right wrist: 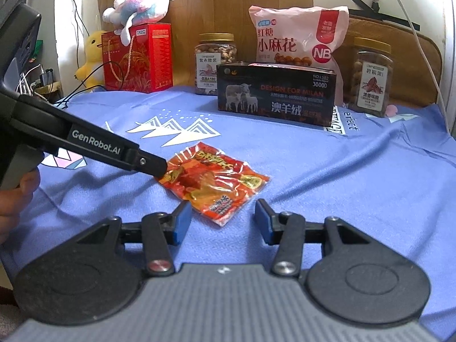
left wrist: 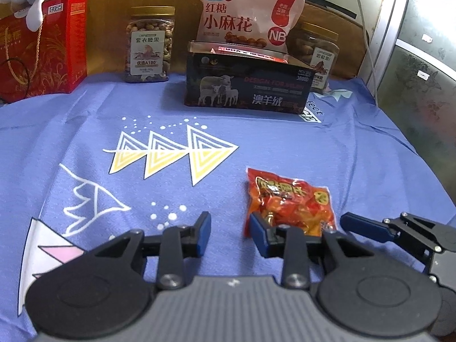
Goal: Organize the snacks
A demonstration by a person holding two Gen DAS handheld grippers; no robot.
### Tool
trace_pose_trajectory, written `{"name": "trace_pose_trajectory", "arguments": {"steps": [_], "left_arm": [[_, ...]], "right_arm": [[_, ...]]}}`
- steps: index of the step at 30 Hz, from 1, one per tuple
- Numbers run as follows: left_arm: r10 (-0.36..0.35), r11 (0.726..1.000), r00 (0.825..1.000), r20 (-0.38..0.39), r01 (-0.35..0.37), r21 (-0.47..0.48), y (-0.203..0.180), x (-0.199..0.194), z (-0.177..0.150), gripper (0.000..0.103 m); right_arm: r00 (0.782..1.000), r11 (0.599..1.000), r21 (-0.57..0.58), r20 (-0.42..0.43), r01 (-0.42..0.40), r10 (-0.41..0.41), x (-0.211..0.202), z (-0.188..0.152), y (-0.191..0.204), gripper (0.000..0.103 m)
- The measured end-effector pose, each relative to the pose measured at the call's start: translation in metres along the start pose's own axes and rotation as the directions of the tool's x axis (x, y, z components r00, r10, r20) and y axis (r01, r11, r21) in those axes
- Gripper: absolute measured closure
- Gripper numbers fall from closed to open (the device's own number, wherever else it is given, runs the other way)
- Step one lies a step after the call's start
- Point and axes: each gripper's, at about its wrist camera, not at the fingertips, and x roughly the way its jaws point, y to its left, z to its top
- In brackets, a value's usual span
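A red and orange snack packet (left wrist: 287,202) (right wrist: 216,179) lies flat on the blue cloth (left wrist: 285,142). My left gripper (left wrist: 230,235) is open just left of the packet, with only cloth between its pads; its right finger stands at the packet's near-left corner. In the right wrist view the left gripper (right wrist: 156,168) comes in side-on from the left, its tip at that corner. My right gripper (right wrist: 223,223) is open, and the packet's near corner lies between its blue pads without touching them. At the back a pink snack bag (left wrist: 245,20) (right wrist: 296,37) stands in a black box (left wrist: 248,88) (right wrist: 276,97).
Two nut jars (right wrist: 215,62) (right wrist: 372,77) flank the black box. A red gift box (right wrist: 139,57) with a plush toy (right wrist: 136,2) on it stands at the back left, beside a yellow plush duck (right wrist: 92,54). A white cable (right wrist: 421,51) hangs at the right.
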Motion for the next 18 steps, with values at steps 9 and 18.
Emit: {"name": "trace_pose_trajectory", "arguments": {"steps": [9, 18], "left_arm": [[0.007, 1.000, 1.000, 0.007, -0.008, 0.024, -0.0007, 0.0025, -0.0001, 0.069], [0.002, 0.999, 1.000, 0.010, -0.002, 0.036, -0.0001, 0.0027, -0.0005, 0.068]], "right_arm": [[1.000, 1.000, -0.004, 0.009, 0.005, -0.005, -0.0004, -0.0015, 0.0005, 0.049], [1.000, 1.000, -0.004, 0.012, 0.011, -0.011, -0.0004, -0.0019, 0.0007, 0.045]]}}
